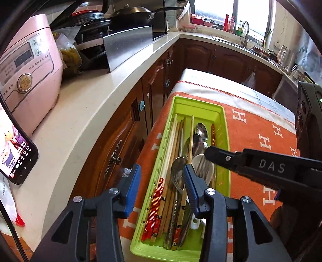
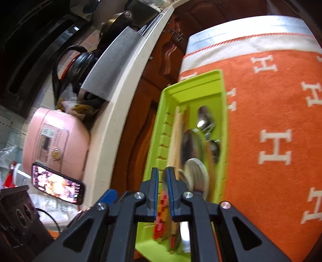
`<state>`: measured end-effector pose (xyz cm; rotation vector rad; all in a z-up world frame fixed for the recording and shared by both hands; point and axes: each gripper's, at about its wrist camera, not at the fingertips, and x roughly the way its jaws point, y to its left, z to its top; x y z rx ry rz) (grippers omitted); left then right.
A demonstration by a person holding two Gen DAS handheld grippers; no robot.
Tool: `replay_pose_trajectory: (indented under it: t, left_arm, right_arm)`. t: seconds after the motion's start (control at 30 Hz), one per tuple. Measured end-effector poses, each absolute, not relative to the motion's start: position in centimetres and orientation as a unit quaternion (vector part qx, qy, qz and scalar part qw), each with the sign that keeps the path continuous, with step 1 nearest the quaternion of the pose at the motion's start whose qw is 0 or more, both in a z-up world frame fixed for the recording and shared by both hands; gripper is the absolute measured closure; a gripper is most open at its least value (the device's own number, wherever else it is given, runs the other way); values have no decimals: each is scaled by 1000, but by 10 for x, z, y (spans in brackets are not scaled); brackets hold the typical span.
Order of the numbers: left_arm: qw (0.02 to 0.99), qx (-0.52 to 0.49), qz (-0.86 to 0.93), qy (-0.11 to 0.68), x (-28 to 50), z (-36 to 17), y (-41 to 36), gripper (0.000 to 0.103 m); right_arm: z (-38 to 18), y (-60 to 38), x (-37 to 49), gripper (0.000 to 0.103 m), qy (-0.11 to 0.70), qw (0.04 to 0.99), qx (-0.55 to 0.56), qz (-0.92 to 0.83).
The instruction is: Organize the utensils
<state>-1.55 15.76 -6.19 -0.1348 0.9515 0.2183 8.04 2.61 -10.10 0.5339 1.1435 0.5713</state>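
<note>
— What is seen on the left side of the room?
— A pink rice cooker (image 1: 28, 76) is stood on a pale kitchen counter (image 1: 84, 112). A phone (image 1: 14, 157) with a lit screen is leaned beside it. Black pans (image 1: 132, 12) are kept farther back, and brown wooden cupboards (image 1: 124, 125) are set under the counter.

— And in the middle?
— A green utensil tray (image 1: 219, 112) is laid on an orange cloth (image 1: 257, 129) with white letters. Chopsticks (image 1: 171, 145) are lined up in its left part. Metal spoons (image 1: 201, 131) are piled in its right part.

— How are the grippers held?
— The left gripper (image 1: 161, 177) is spread wide over the tray, and nothing is gripped. The right gripper (image 2: 162, 177) is squeezed nearly closed above the chopsticks. Whether something is pinched there cannot be told, as the picture is blurred.

— What is at the far right?
— A sink tap (image 1: 245, 32) is seen under a bright window (image 1: 251, 12).
</note>
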Motion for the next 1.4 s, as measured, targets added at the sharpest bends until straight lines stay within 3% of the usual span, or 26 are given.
replay_pose_trajectory:
  t: [0.37, 0.47, 0.53, 0.67, 0.73, 1.4]
  left_arm:
    - [880, -66, 103, 459, -14, -57, 155, 58]
    - [881, -66, 105, 457, -14, -55, 153, 47]
    - [882, -60, 107, 454, -14, -52, 150, 34]
    - [888, -48, 96, 447, -15, -45, 136, 29]
    - [890, -44, 92, 444, -15, -42, 130, 20]
    - [896, -19, 2, 444, -7, -8, 36, 1]
  right_arm:
    - [-96, -4, 79, 93, 506, 812, 198, 214]
    - [-92, -13, 74, 93, 500, 821, 181, 210]
    - [-88, -19, 70, 93, 493, 828, 171, 206]
    - [-79, -40, 63, 93, 476, 844, 154, 194]
    - [-73, -51, 60, 93, 469, 851, 146, 185]
    - [-4, -141, 11, 92, 404, 902, 83, 128]
